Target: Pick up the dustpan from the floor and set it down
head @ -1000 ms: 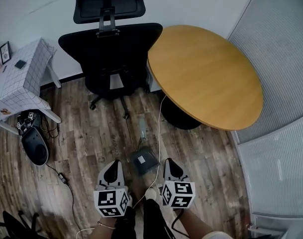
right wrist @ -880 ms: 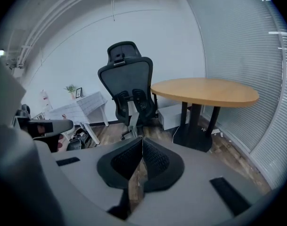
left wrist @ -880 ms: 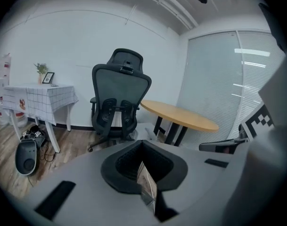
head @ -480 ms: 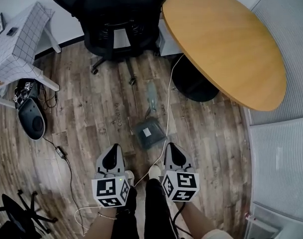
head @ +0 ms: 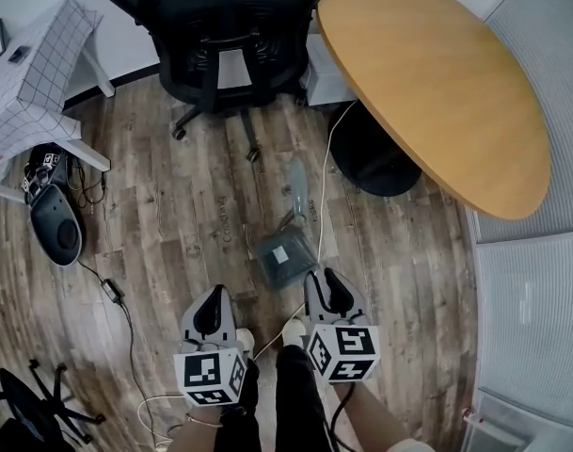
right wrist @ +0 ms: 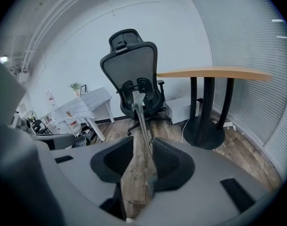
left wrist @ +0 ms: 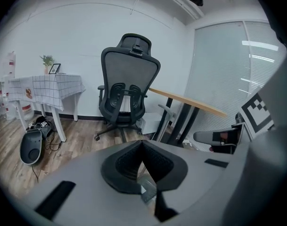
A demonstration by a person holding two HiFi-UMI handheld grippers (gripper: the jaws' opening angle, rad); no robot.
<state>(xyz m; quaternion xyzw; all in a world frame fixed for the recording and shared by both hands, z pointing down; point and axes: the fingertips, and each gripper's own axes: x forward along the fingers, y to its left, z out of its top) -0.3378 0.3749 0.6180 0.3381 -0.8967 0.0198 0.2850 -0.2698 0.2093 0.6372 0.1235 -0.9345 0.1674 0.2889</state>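
Lower now, my right gripper (head: 325,279) is opening its empty jaws just behind the light-looking, stiff grey plastic dustpan (head: 284,255) on the wood floor (head: 173,224), left gripper (head: 211,304) closed empty; I would take its slim handle (head: 297,185)

Bare wood-plank floor (head: 173,224) lies open ahead, bounded by a black office chair (head: 220,17), a black pedestal base (head: 371,163) and a white cable (head: 321,205).
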